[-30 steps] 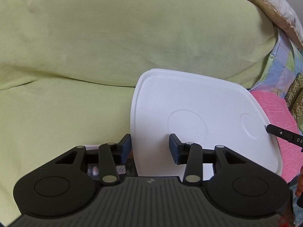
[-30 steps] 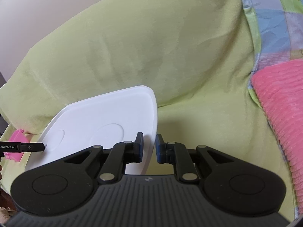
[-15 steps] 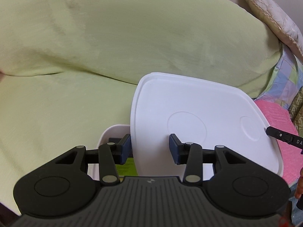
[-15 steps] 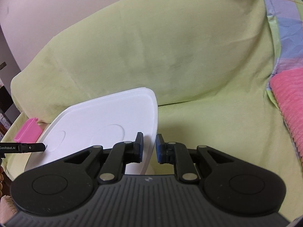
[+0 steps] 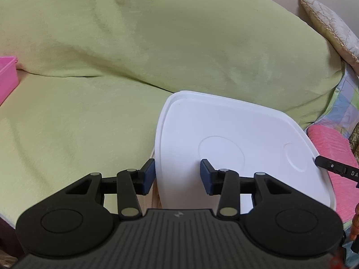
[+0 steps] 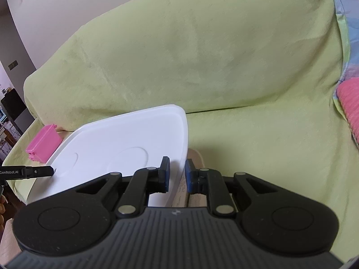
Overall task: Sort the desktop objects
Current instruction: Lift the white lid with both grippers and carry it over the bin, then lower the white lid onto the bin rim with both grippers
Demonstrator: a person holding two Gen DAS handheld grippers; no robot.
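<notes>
A white plastic lid (image 5: pixel 235 139) (image 6: pixel 125 143) hangs tilted in the air in front of a green-covered sofa, held from both sides. My left gripper (image 5: pixel 177 176) is shut on the lid's near left corner: one blue pad lies on the top face, the other just outside the rim. My right gripper (image 6: pixel 177 174) is shut on the lid's right edge, with the rim between its narrow pads. Each view shows the other gripper's finger tip touching the far rim. What lies under the lid is mostly hidden.
A pink plastic box (image 5: pixel 6 78) (image 6: pixel 43 145) sits at the sofa's left end. A pink cushion (image 5: pixel 332 148) (image 6: pixel 350 105) and a beige pillow (image 5: pixel 329 29) lie to the right. The green sofa cover (image 5: pixel 112 67) fills the background. A beige edge (image 6: pixel 195 157) shows below the lid.
Both grippers have carried the lid leftward and upward along the sofa. The pink box has come into the left wrist view. The white container seen under the lid half a second ago is gone from view.
</notes>
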